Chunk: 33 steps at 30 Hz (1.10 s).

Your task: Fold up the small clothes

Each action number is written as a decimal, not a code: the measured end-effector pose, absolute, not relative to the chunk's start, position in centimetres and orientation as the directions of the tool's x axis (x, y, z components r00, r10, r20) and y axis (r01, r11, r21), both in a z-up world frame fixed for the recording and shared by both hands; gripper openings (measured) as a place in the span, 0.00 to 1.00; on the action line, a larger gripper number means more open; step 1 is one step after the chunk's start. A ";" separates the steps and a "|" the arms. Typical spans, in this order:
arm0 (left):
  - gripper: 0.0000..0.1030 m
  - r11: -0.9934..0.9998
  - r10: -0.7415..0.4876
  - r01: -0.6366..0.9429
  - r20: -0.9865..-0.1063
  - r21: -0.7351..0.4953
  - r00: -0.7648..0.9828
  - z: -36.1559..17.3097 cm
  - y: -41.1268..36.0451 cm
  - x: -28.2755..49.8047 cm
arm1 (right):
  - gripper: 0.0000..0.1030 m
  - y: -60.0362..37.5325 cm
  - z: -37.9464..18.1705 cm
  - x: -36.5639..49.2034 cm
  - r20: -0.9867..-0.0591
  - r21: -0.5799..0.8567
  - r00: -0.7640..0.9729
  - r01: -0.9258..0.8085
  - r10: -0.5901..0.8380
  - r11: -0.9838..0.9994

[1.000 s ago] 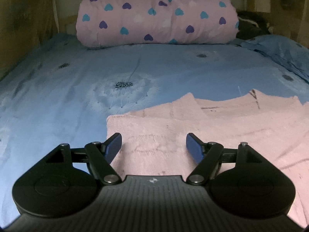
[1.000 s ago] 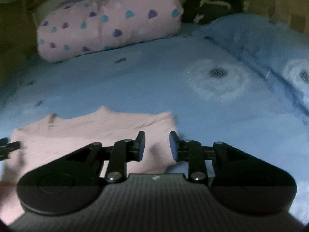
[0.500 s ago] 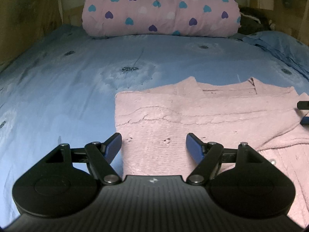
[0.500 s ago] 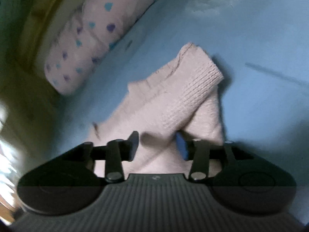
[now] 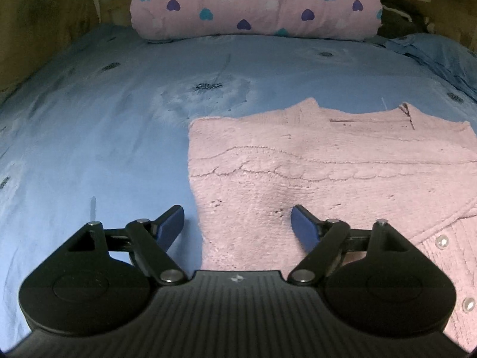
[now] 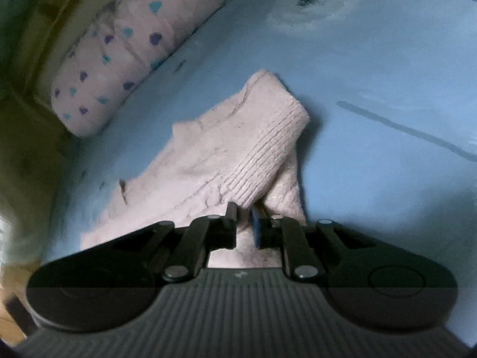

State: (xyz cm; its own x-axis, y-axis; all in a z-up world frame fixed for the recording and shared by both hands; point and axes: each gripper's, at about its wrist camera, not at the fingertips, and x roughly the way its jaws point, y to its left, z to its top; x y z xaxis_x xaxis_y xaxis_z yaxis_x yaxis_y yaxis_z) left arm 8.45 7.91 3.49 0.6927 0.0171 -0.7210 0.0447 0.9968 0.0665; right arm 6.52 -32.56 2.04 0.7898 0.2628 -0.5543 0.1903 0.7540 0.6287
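I have the right gripper (image 6: 244,222), just closing, clamped on the pink knit cardigan's (image 5: 313,179) ribbed sleeve cuff (image 6: 268,161) on the bed (image 5: 104,137) (soft, stretchy, light), left gripper (image 5: 238,226) spread wide over its side edge.

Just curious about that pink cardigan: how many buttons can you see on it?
2 buttons, on the cardigan, low at the left view's right side: one beside the gripper, one nearer the corner. More may be hidden.

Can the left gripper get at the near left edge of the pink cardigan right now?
Probably yes: the left gripper is open, its jaws straddle the pink cardigan's left edge, and nothing lies between.
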 end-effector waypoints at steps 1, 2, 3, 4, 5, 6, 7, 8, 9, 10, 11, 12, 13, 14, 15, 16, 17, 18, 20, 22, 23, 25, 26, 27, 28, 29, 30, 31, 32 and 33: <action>0.80 0.997 0.020 0.043 -0.721 0.069 0.693 3.6 7.9 8.4 | 0.15 -32.5 2.3 6.4 -0.556 0.618 0.790 0.183 0.260 0.765; 0.80 0.996 0.026 0.042 -0.721 0.076 0.692 3.8 7.8 8.2 | 0.15 -32.3 2.7 6.1 -0.563 0.598 0.788 0.179 0.250 0.781; 0.80 0.995 0.032 0.043 -0.722 0.086 0.692 4.0 7.6 8.1 | 0.16 -32.1 3.3 5.8 -0.569 0.566 0.790 0.174 0.229 0.806; 0.80 0.994 0.041 0.045 -0.722 0.099 0.691 4.2 7.4 7.8 | 0.16 -31.8 3.9 5.5 -0.573 0.531 0.793 0.168 0.206 0.831; 0.80 0.992 0.052 0.046 -0.721 0.116 0.690 4.5 7.1 7.5 | 0.16 -31.5 4.5 5.0 -0.577 0.481 0.798 0.160 0.174 0.862; 0.80 0.991 0.061 0.046 -0.721 0.128 0.690 4.8 6.9 7.2 | 0.17 -31.3 4.9 4.5 -0.575 0.442 0.804 0.152 0.149 0.884; 0.80 0.990 0.070 0.044 -0.722 0.138 0.689 5.1 6.7 6.8 | 0.20 -31.2 5.1 3.9 -0.567 0.410 0.813 0.140 0.132 0.901; 0.80 0.989 0.077 0.040 -0.723 0.143 0.686 5.4 6.4 6.3 | 0.24 -31.0 5.5 3.2 -0.554 0.381 0.823 0.119 0.123 0.917; 0.80 0.989 0.083 0.034 -0.726 0.145 0.683 5.8 6.2 5.8 | 0.34 -31.0 5.6 2.9 -0.546 0.364 0.829 0.104 0.122 0.925; 0.80 0.989 0.089 0.027 -0.729 0.145 0.678 6.1 5.9 5.3 | 0.43 -31.0 5.7 2.6 -0.536 0.355 0.835 0.087 0.126 0.931; 0.80 0.989 0.093 0.020 -0.734 0.144 0.673 6.4 5.6 4.8 | 0.44 -30.9 5.7 2.0 -0.523 0.345 0.841 0.063 0.136 0.936; 0.80 0.990 0.096 0.016 -0.738 0.143 0.668 6.7 5.2 4.3 | 0.45 -30.9 5.6 1.6 -0.514 0.336 0.845 0.043 0.145 0.941; 0.80 0.990 0.100 0.012 -0.740 0.144 0.665 6.9 4.9 3.8 | 0.44 -30.8 5.5 1.1 -0.506 0.323 0.848 0.018 0.157 0.946; 0.80 0.989 0.105 0.009 -0.743 0.147 0.661 7.1 4.5 3.3 | 0.44 -30.6 5.3 0.8 -0.504 0.311 0.847 -0.004 0.168 0.950; 0.80 0.988 0.113 0.004 -0.745 0.154 0.657 7.3 4.1 2.8 | 0.44 -30.4 5.0 0.6 -0.507 0.293 0.843 -0.027 0.180 0.956; 0.80 0.987 0.122 -0.004 -0.744 0.159 0.656 7.5 3.7 2.2 | 0.44 -30.1 4.8 0.3 -0.514 0.271 0.837 -0.051 0.190 0.961; 0.80 0.987 0.128 -0.011 -0.743 0.161 0.657 7.5 3.3 1.6 | 0.44 -29.7 4.6 0.4 -0.523 0.245 0.829 -0.079 0.200 0.966; 0.80 0.987 0.133 -0.017 -0.742 0.162 0.657 7.5 3.0 0.9 | 0.43 -29.5 4.2 0.1 -0.537 0.211 0.819 -0.102 0.202 0.972; 0.80 0.985 0.147 -0.032 -0.740 0.167 0.657 7.4 2.4 -0.6 | 0.43 -28.8 3.5 0.0 -0.557 0.156 0.808 -0.124 0.191 0.980; 0.80 0.983 0.167 -0.049 -0.739 0.180 0.653 7.1 1.8 -2.1 | 0.43 -28.5 2.8 -0.1 -0.570 0.119 0.798 -0.155 0.195 0.981; 0.80 0.982 0.175 -0.058 -0.740 0.182 0.649 7.0 1.7 -2.8 | 0.43 -28.3 2.6 0.0 -0.574 0.108 0.795 -0.167 0.199 0.980; 0.80 0.980 0.187 -0.070 -0.746 0.186 0.639 6.8 1.3 -4.1 | 0.46 -28.0 2.3 -0.2 -0.568 0.083 0.798 -0.187 0.201 0.979; 0.80 0.979 0.194 -0.073 -0.748 0.192 0.635 6.7 1.3 -4.8 | 0.46 -27.9 2.2 -0.3 -0.565 0.072 0.800 -0.196 0.202 0.978; 0.80 0.977 0.199 -0.074 -0.748 0.198 0.634 6.6 1.2 -5.4 | 0.46 -27.9 2.2 -0.4 -0.563 0.069 0.801 -0.203 0.206 0.977; 0.80 0.977 0.203 -0.075 -0.747 0.202 0.633 6.6 1.2 -6.0 | 0.47 -27.9 2.1 -0.5 -0.561 0.072 0.801 -0.204 0.209 0.976; 0.80 0.976 0.207 -0.077 -0.746 0.205 0.633 6.7 1.2 -6.7 | 0.47 -28.0 2.1 -0.7 -0.561 0.081 0.799 -0.206 0.216 0.975; 0.80 0.976 0.208 -0.079 -0.744 0.205 0.635 6.7 1.3 -7.3 | 0.47 -28.1 2.1 -0.8 -0.562 0.089 0.797 -0.206 0.220 0.974; 0.80 0.976 0.206 -0.082 -0.741 0.201 0.639 6.8 1.6 -8.0 | 0.47 -28.1 2.1 -1.1 -0.562 0.091 0.798 -0.205 0.220 0.975; 0.80 0.977 0.205 -0.083 -0.740 0.198 0.641 6.9 2.0 -8.6 | 0.47 -28.2 2.0 -1.5 -0.560 0.094 0.798 -0.203 0.220 0.975; 0.80 0.977 0.203 -0.083 -0.738 0.197 0.644 7.0 2.4 -9.3 | 0.47 -28.3 2.0 -1.9 -0.559 0.097 0.800 -0.199 0.219 0.975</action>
State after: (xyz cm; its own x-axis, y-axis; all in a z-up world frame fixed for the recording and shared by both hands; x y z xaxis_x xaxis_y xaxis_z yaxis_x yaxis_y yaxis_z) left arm -9.34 2.43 6.96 0.6436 0.2035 -0.7378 -0.0831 0.9769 0.1969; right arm -1.94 -28.30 1.96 0.7996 0.2185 -0.5593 -0.1985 0.9753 0.0972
